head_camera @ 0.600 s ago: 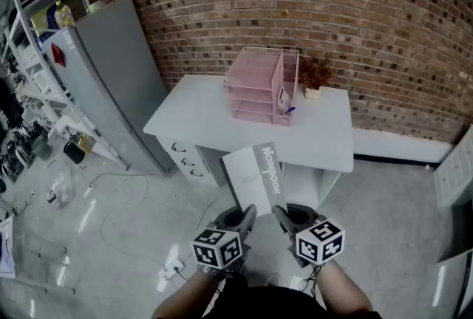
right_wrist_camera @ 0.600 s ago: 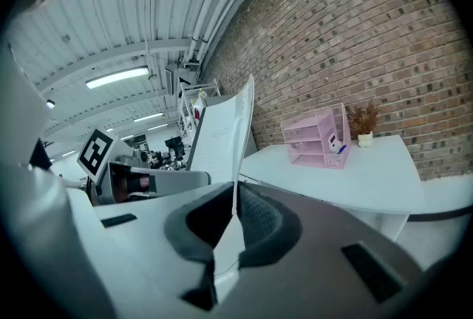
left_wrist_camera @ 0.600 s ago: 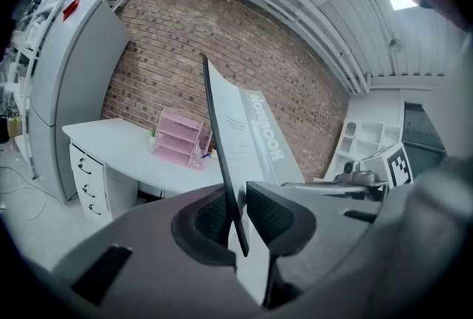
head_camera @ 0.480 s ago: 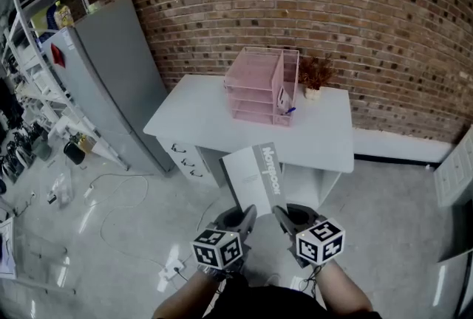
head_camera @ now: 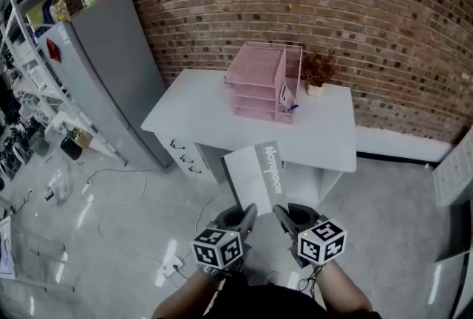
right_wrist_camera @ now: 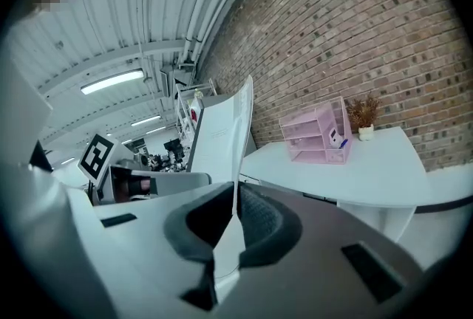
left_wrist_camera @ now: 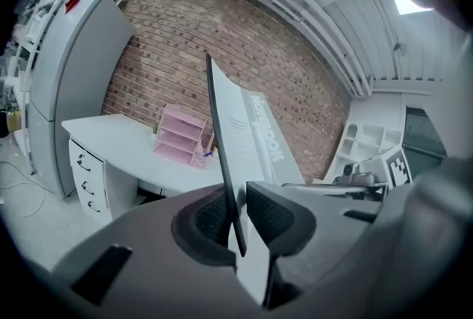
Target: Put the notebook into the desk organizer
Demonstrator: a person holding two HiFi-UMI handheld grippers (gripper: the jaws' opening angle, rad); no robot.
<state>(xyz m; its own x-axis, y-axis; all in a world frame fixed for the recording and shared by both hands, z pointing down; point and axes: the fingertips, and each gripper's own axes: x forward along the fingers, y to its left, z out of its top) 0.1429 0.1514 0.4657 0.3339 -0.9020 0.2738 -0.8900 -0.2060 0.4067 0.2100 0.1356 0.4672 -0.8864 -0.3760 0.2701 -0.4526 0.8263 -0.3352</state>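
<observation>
A white notebook (head_camera: 255,176) with a grey spine stands tilted in the air in front of me, held from below by both grippers. My left gripper (head_camera: 240,218) is shut on its lower left edge, my right gripper (head_camera: 284,215) on its lower right edge. In the left gripper view the notebook (left_wrist_camera: 247,140) rises edge-on from between the dark pads (left_wrist_camera: 214,218). In the right gripper view its thin edge (right_wrist_camera: 235,140) runs up from the pads (right_wrist_camera: 259,218). The pink mesh desk organizer (head_camera: 262,85) stands at the back of the white desk (head_camera: 214,118), well beyond the notebook.
A small dried plant (head_camera: 316,74) stands right of the organizer, against the brick wall. A tall grey cabinet (head_camera: 111,74) is left of the desk, with shelving (head_camera: 29,52) beyond it. Cables (head_camera: 111,199) lie on the floor at left. A white unit (head_camera: 454,170) stands at right.
The head view has drifted slightly, so the desk and cabinet sit a touch differently in frame. Both grippers and the notebook keep the same pose.
</observation>
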